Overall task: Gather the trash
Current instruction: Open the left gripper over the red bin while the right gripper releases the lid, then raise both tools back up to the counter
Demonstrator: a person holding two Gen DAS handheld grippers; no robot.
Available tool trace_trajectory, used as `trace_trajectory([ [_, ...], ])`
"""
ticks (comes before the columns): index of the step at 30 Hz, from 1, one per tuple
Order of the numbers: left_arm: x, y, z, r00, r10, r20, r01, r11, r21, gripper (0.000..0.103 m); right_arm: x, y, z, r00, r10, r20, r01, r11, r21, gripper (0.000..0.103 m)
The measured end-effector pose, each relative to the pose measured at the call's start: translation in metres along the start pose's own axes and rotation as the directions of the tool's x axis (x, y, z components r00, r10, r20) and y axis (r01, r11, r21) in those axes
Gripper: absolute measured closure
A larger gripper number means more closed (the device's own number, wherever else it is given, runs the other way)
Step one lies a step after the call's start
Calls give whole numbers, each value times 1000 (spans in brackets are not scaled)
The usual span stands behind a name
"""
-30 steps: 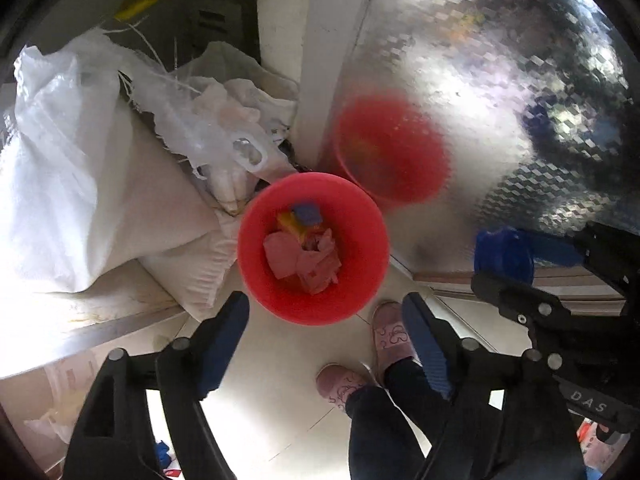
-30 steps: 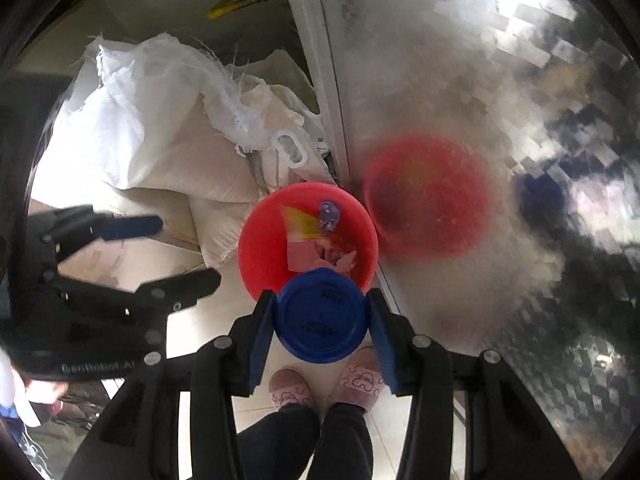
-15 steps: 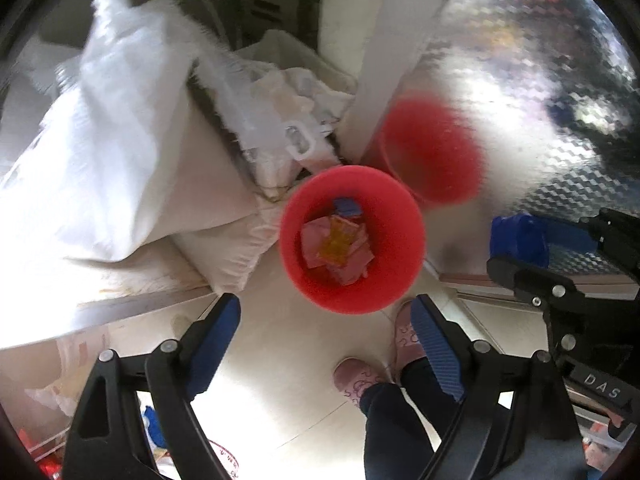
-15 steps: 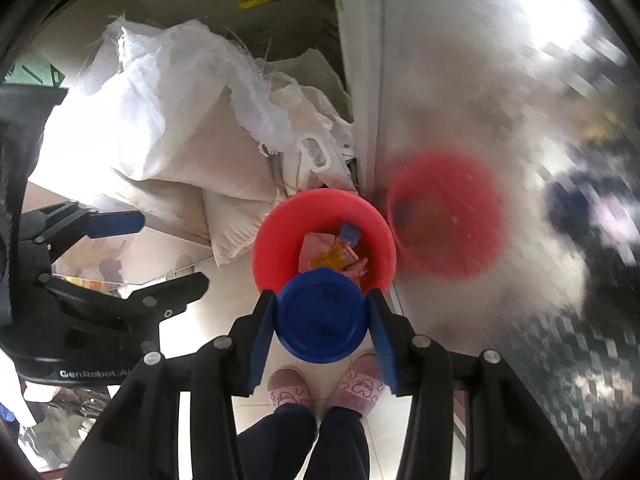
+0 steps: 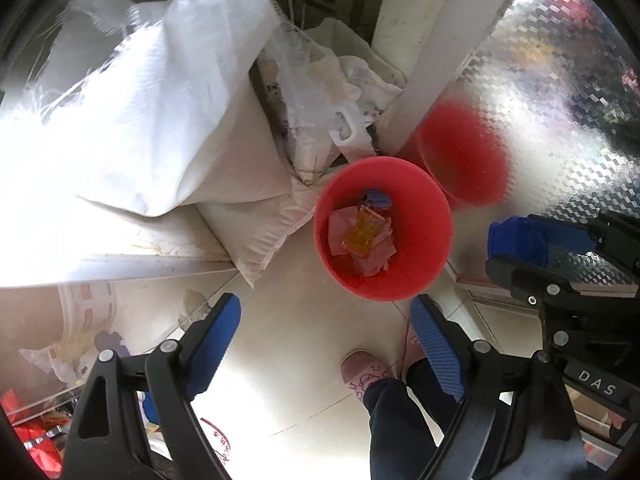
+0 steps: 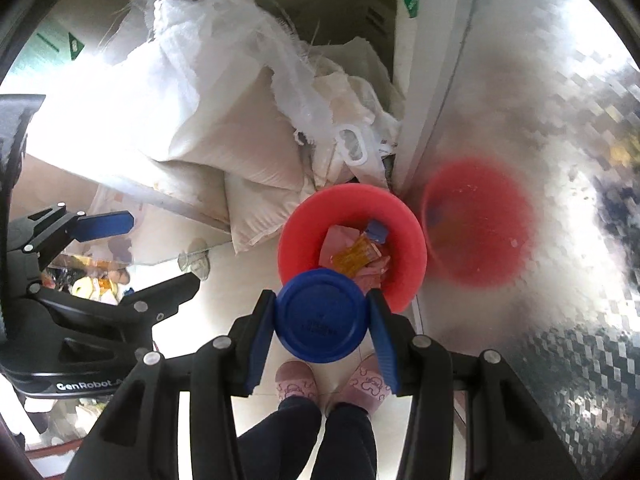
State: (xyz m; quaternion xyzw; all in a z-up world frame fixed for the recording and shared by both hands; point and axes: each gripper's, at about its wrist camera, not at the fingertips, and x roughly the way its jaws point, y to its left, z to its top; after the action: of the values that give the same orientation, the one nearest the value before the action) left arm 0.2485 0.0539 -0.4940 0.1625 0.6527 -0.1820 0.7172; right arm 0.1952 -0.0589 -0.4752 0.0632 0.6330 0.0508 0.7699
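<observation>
Pale tile floor [image 5: 280,344], shiny patterned metal wall [image 6: 560,128] on right w/ white sacks [image 5: 132,120] piled far left. Red bin [image 5: 424,208] w/ wrappers stands near wall. Right gripper [image 6: 321,316] opening, blue lid [image 6: 321,316] btwn pads, above bin's near rim. Left gripper [image 5: 324,340] spread, empty.

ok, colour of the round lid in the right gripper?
Dark blue lid, clearest in the right wrist view, between the fingers.
</observation>
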Motion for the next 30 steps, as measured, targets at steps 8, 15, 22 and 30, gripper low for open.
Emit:
trace_trajectory([
  [8,-26,4,-9,999,37,10,-37,999,-11,18,-26,11,2,997,-57,50,60,997,-51,36],
  [15,-97,4,-19,996,48,69,-45,998,-43,18,-87,25,3,991,-105,79,110,991,-72,30],
  [22,-192,-5,-38,990,50,134,-42,997,-60,18,-175,45,-6,984,-140,109,148,986,-73,26],
  [30,-288,-8,-46,970,66,233,-55,997,-52,18,-263,66,-9,955,-207,213,224,973,-58,14],
])
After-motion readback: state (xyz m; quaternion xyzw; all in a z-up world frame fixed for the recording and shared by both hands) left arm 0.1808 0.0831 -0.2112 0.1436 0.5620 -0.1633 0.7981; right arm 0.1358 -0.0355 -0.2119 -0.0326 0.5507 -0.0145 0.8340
